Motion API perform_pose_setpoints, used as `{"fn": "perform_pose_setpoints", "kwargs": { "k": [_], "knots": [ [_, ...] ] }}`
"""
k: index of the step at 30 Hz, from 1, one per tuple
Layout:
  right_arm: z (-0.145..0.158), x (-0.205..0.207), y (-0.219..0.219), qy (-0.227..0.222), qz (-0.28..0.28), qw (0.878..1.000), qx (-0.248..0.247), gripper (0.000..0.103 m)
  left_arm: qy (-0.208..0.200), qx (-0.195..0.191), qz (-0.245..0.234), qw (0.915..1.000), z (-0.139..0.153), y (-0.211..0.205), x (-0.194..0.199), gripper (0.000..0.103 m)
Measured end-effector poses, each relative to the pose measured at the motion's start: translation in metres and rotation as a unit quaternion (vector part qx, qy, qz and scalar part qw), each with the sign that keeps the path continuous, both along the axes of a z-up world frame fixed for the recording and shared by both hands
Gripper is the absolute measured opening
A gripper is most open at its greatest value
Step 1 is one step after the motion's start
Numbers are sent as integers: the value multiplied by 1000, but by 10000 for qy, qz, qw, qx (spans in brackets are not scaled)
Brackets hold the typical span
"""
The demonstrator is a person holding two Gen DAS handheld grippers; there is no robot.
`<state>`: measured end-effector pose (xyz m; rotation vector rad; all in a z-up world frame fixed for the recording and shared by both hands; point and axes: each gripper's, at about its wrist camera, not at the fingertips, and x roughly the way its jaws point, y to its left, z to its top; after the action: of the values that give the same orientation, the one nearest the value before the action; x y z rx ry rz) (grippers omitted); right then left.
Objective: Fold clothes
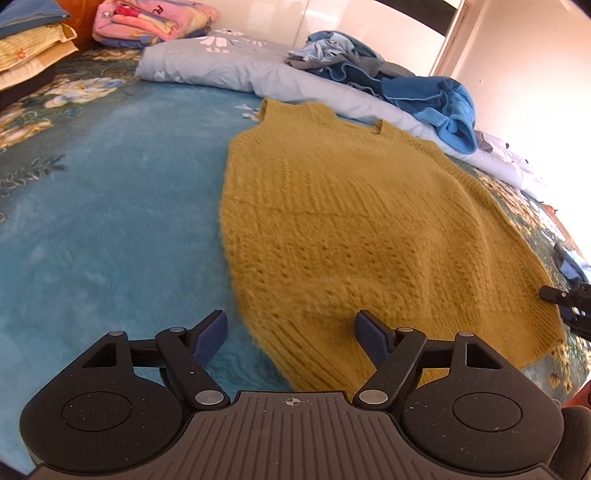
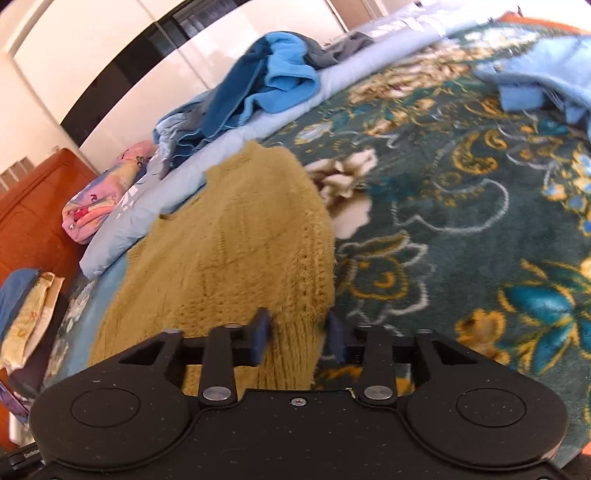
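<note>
A mustard-yellow knitted sleeveless sweater [image 1: 351, 229] lies flat on the bed, hem toward me, neckline at the far end. My left gripper [image 1: 291, 328] is open, with the sweater's lower left hem edge between its spread fingers and nothing held. In the right wrist view the same sweater [image 2: 236, 251] fills the lower left. My right gripper [image 2: 299, 336] is open, its blue pads on either side of the sweater's hem corner, not pinching it. The right gripper [image 1: 565, 299] also shows at the right edge of the left wrist view.
The bed has a teal floral blanket [image 2: 461, 206]. A light blue pillow [image 1: 229, 62] lies along the far side with a heap of blue clothes [image 1: 424, 88] on it. A pink folded blanket [image 1: 147, 22] and stacked linens [image 1: 26, 48] sit at the far left.
</note>
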<state>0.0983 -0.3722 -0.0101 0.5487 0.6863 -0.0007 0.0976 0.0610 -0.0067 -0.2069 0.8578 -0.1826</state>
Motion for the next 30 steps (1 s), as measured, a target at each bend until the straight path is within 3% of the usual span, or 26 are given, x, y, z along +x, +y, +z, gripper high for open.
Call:
{"fn": "perform_pose_setpoints", "kwargs": {
  "k": [5, 9, 12, 17, 26, 28, 29, 30],
  "knots": [
    [17, 3, 50, -290, 915, 9920, -825, 32, -83, 185, -244, 9995, -3, -14, -10, 75],
    [20, 0, 74, -433, 1491, 9839, -882, 31, -95, 131, -269, 9995, -5, -15, -15, 75],
    [17, -5, 75, -399, 1418, 9838, -1020, 33, -122, 96, -271, 9995, -5, -15, -17, 75],
    [12, -11, 65, -316, 1114, 9896, -853, 39, -214, 63, -292, 9993, -7, -19, -18, 75],
    [8, -4, 98, -216, 1352, 9824, -1268, 41, -281, -265, -212, 9990, -7, -13, -21, 75],
    [8, -4, 95, -190, 1294, 9827, -1309, 25, -290, -310, -203, 9989, -6, -11, -22, 75],
    [9, -4, 91, -172, 1261, 9837, -1269, 11, -296, -317, -202, 9989, -6, -11, -23, 75],
    [9, -5, 86, -165, 1230, 9851, -1193, 10, -301, -321, -203, 9988, -6, -11, -23, 75]
  ]
}}
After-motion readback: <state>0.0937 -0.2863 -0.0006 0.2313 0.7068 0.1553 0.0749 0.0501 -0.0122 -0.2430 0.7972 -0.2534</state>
